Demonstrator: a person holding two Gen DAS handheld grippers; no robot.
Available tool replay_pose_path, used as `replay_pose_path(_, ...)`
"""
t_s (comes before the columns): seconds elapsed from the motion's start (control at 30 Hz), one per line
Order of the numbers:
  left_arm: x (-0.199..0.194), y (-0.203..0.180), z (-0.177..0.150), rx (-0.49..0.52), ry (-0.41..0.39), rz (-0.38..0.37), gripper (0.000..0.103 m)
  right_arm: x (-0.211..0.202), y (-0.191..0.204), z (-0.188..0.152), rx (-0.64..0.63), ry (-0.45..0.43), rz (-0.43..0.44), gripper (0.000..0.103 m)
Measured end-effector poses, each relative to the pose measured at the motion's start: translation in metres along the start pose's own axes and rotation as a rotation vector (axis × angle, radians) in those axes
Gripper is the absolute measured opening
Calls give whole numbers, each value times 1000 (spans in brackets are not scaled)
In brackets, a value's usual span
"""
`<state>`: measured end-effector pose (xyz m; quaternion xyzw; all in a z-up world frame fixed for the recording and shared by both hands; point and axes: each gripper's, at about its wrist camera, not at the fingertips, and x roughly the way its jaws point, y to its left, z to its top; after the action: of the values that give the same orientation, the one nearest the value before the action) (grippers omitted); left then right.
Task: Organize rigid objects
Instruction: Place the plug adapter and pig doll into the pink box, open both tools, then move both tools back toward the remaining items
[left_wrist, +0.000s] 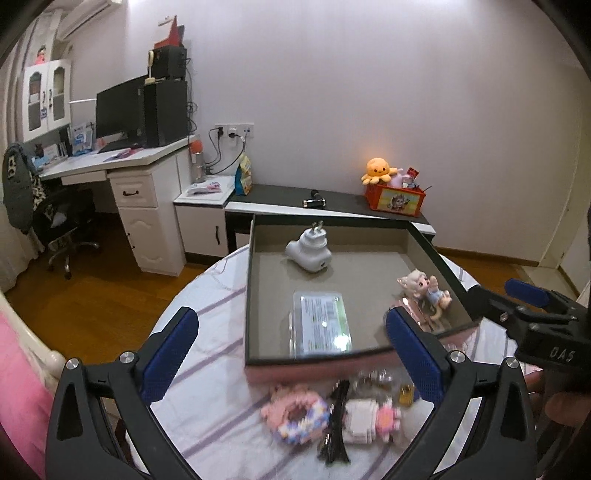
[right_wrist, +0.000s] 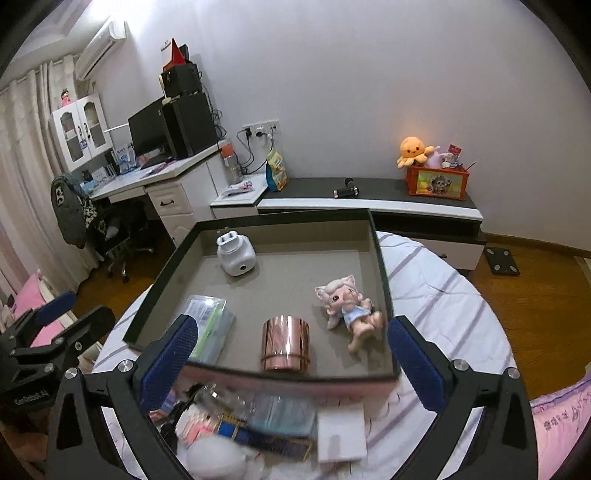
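Left tongs (left_wrist: 291, 354): spread wide and empty, hovering over the pile at the near edge of the worktop (left_wrist: 207, 306)
Right tongs (right_wrist: 291, 360): also spread and empty, above the same pile, near the tray's front wall
Near pile: a bead donut (left_wrist: 295, 413), a black hair clip (left_wrist: 334, 424) and a small block figure (left_wrist: 373, 415) lie touching one another; through the right camera, a clear pouch (right_wrist: 258, 402) and a white card (right_wrist: 341, 432) overlap in blur
Risk in the pile: things lie so close that closing on one could drag or flip its neighbour; the thin clip could slip between the pads
Risk from two tongs: both hang over one small patch, so they could knock together
Tray (right_wrist: 384, 280): just behind the pile, holding a copper cup (right_wrist: 286, 343), a clear box (right_wrist: 210, 326), a doll (right_wrist: 349, 312) and a white camera (right_wrist: 236, 258)
Risk at the tray: a load carried low could catch the front wall; the upright cup stands just inside it and could tip against the doll
Worktop edge: round and close to the pile, so a nudged piece could slide to the floor (left_wrist: 92, 302)
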<state>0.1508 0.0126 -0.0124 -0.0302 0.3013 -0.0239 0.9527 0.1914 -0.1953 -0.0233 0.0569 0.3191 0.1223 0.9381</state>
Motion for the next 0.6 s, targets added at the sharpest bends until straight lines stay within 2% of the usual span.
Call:
replay_pose_path(0.37,-46,4,-35,-40,9,25,103,-63,6,-28,28,-70,-44,103)
replay_pose_path(0.6,-65,2,-59,-42,36,27,103,-88,10,-48,37,-85,-62,103)
